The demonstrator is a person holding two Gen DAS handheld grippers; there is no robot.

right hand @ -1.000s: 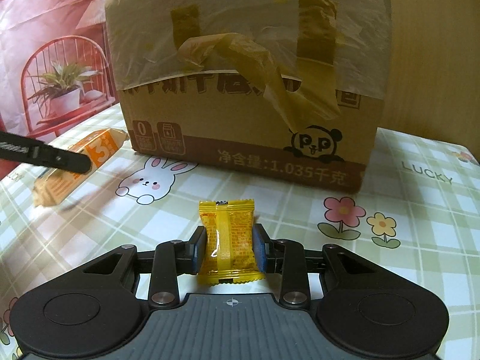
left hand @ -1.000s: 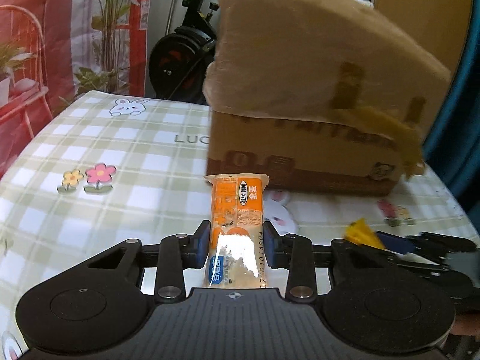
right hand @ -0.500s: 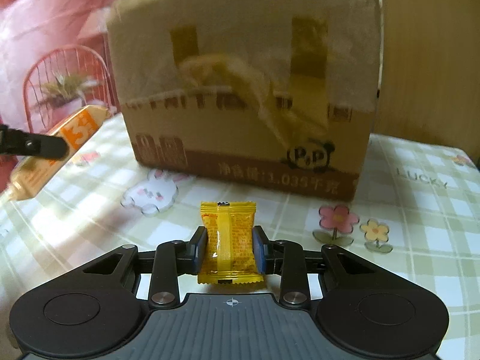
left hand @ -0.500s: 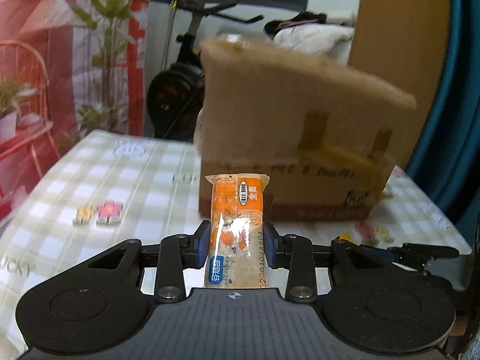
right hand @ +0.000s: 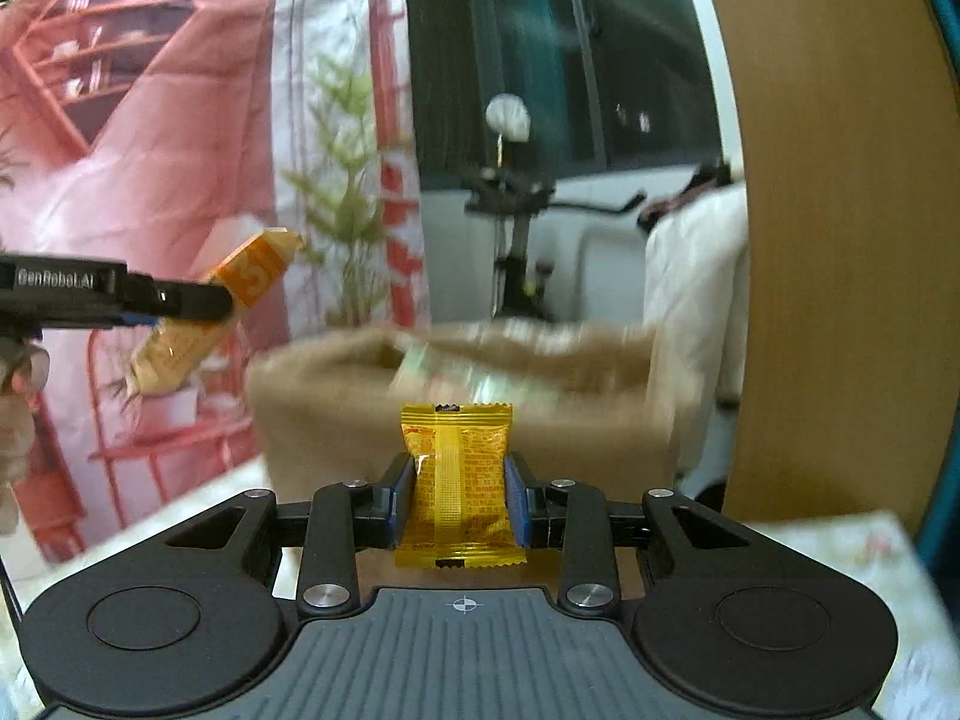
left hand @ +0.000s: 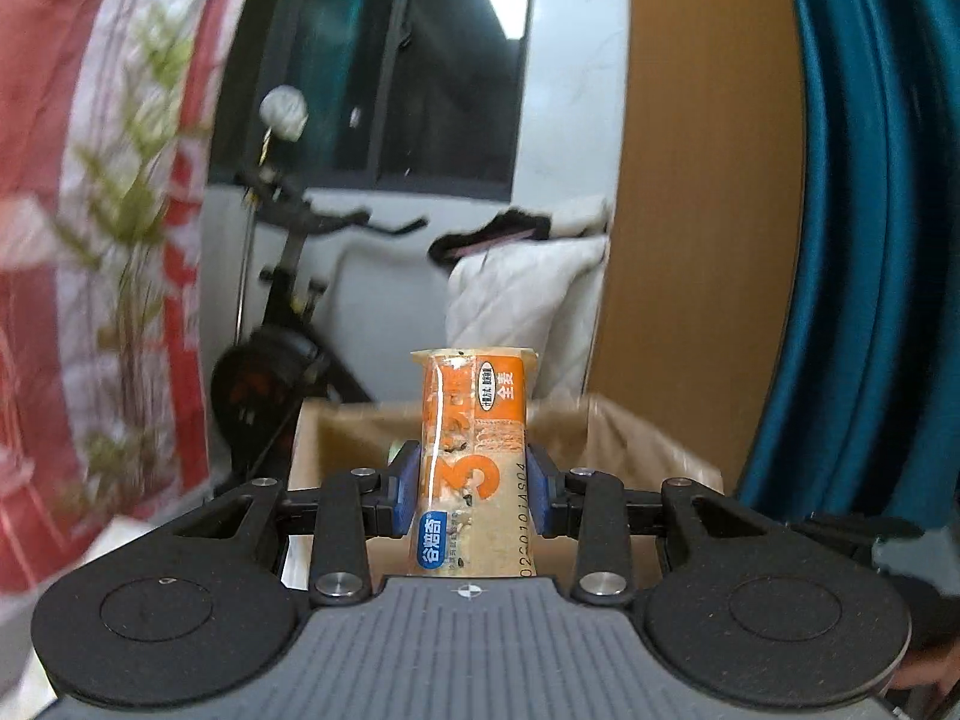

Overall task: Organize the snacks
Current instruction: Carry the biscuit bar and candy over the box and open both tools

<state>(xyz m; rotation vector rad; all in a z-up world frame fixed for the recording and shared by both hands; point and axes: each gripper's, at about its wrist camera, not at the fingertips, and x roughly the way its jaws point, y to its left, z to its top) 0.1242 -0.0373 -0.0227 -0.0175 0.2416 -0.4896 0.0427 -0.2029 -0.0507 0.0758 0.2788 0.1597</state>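
My left gripper (left hand: 471,495) is shut on a long orange snack bar (left hand: 471,456), held high, level with the rim of the open cardboard box (left hand: 624,438). My right gripper (right hand: 459,501) is shut on a small yellow snack packet (right hand: 457,480), held in front of the same box (right hand: 456,414), whose open top shows blurred packets inside. In the right wrist view the left gripper (right hand: 198,303) and its orange bar (right hand: 210,318) appear at the left, raised above the table.
A checked tablecloth (right hand: 840,564) covers the table under the box. Behind stand an exercise bike (left hand: 270,360), a red printed backdrop (right hand: 150,180), a wooden panel (right hand: 834,240) and a teal curtain (left hand: 870,240).
Both grippers have risen with their snacks. The box, seen before from the side, now shows its open top at about gripper height.
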